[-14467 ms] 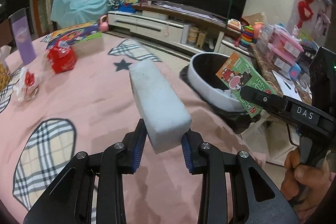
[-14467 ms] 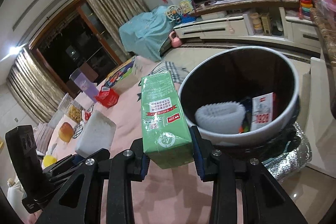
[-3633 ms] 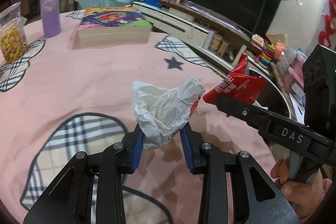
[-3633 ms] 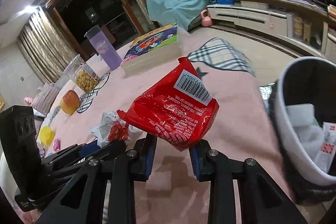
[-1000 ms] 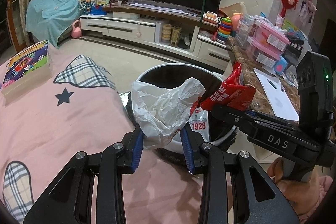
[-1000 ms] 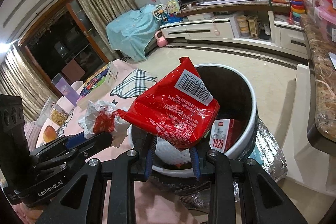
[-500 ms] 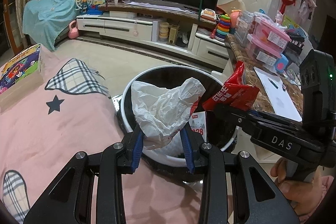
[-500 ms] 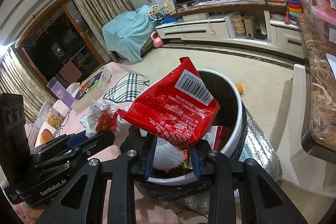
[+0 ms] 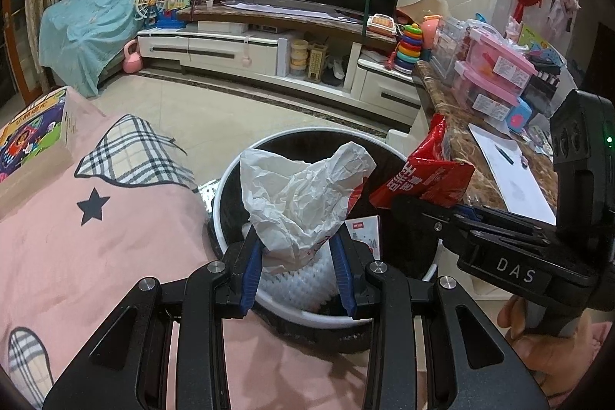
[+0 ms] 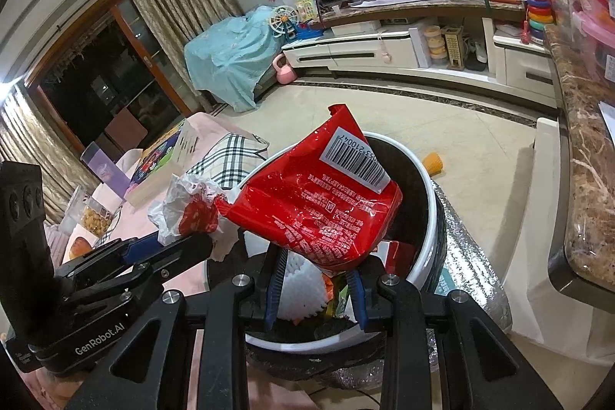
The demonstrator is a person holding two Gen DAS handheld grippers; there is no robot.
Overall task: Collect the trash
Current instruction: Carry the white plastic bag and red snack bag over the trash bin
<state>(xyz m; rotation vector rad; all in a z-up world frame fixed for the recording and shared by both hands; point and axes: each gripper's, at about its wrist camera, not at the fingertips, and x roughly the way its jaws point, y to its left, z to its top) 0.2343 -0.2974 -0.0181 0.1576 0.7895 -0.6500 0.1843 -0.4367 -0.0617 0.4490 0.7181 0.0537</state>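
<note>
My left gripper (image 9: 298, 269) is shut on a crumpled white wrapper (image 9: 303, 195) with red print, held over the near side of the white-rimmed trash bin (image 9: 230, 175). My right gripper (image 10: 315, 289) is shut on a red snack bag (image 10: 319, 202) with a barcode label, also above the bin (image 10: 428, 195). In the left wrist view the red snack bag (image 9: 423, 175) and the right gripper (image 9: 426, 208) sit just right of the wrapper. In the right wrist view the white wrapper (image 10: 188, 210) and the left gripper (image 10: 184, 243) are to the left. White foam netting (image 10: 300, 291) and a carton lie inside the bin.
The bin stands at the edge of the table with a pink cloth (image 9: 96, 237). A book box (image 9: 30, 141) lies far left on it. A marble counter (image 9: 476, 156) with pink boxes runs along the right. A TV stand (image 9: 269, 45) lies across the tiled floor.
Both grippers have shifted further over the bin, which now sits closer and more centred under the wrapper and the red bag. Grips are unchanged.
</note>
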